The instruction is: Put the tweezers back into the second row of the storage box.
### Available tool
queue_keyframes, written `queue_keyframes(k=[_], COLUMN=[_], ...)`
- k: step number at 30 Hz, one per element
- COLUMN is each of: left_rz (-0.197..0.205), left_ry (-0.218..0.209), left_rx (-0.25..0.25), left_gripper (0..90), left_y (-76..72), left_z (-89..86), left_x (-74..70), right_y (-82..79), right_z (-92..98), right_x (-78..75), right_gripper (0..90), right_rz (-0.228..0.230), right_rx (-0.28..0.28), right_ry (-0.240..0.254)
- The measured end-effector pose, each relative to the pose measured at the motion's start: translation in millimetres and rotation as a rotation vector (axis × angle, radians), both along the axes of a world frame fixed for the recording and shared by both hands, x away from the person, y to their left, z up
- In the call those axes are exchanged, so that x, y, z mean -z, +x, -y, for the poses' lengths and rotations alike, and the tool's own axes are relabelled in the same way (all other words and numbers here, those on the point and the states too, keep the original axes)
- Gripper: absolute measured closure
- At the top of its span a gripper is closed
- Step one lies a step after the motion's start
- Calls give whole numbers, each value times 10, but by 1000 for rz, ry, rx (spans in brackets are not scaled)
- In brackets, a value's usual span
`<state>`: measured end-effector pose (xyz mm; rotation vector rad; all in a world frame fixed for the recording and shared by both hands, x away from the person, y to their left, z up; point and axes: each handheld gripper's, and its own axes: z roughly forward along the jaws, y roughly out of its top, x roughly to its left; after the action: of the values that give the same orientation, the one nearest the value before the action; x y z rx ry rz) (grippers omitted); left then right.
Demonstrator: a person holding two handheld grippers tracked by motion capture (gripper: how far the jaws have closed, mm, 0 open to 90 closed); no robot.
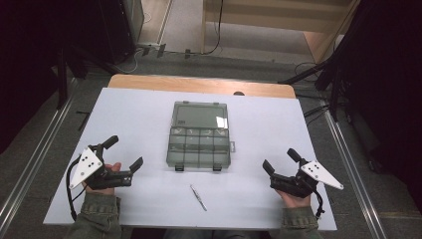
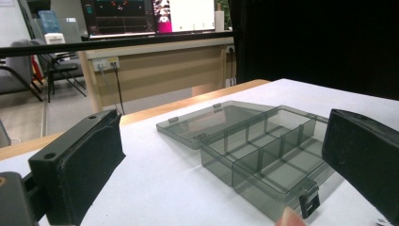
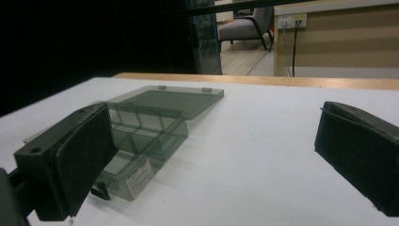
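Between the left gripper (image 1: 123, 152) and right gripper (image 1: 279, 159), both fingers spread, lies the open organizer box (image 1: 199, 135).

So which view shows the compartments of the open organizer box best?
The high view: the organizer box lies fully in frame, its whole divider grid visible from above. The left gripper view shows it obliquely, one corner hidden behind a jaw. The right gripper view shows less, a jaw covering part.
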<state>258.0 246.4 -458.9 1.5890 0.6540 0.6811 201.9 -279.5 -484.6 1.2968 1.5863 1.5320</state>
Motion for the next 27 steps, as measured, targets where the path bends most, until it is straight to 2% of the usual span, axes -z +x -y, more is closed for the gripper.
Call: queue_keyframes(k=[3, 4, 5, 10, 15, 25, 27], left_rz=[0, 2, 1, -2, 2, 1, 1], left_ry=[-3, -3, 1, -1, -2, 0, -1], left_rx=[4, 7, 11, 14, 13, 11, 11], left_gripper=[0, 0, 0, 0, 0, 0, 0], left_y=[3, 5, 6, 28, 11, 19, 20], left_z=[11, 19, 28, 37, 36, 29, 33], left_x=[-2, -4, -5, 4, -6, -5, -3], right_y=[-28, -51, -51, -66, -57, -60, -50], right_z=[29, 41, 41, 22, -9, -20, -50], right_x=[-20, -37, -37, -58, -59, -81, -101], right_gripper=[0, 0, 0, 0, 0, 3, 3], right_rz=[-11, -28, -28, -48, -71, -80, -105], right_rx=[-10, -13, -13, -21, -49, -54, -87], right_ry=[16, -10, -10, -77, -82, -100, -112])
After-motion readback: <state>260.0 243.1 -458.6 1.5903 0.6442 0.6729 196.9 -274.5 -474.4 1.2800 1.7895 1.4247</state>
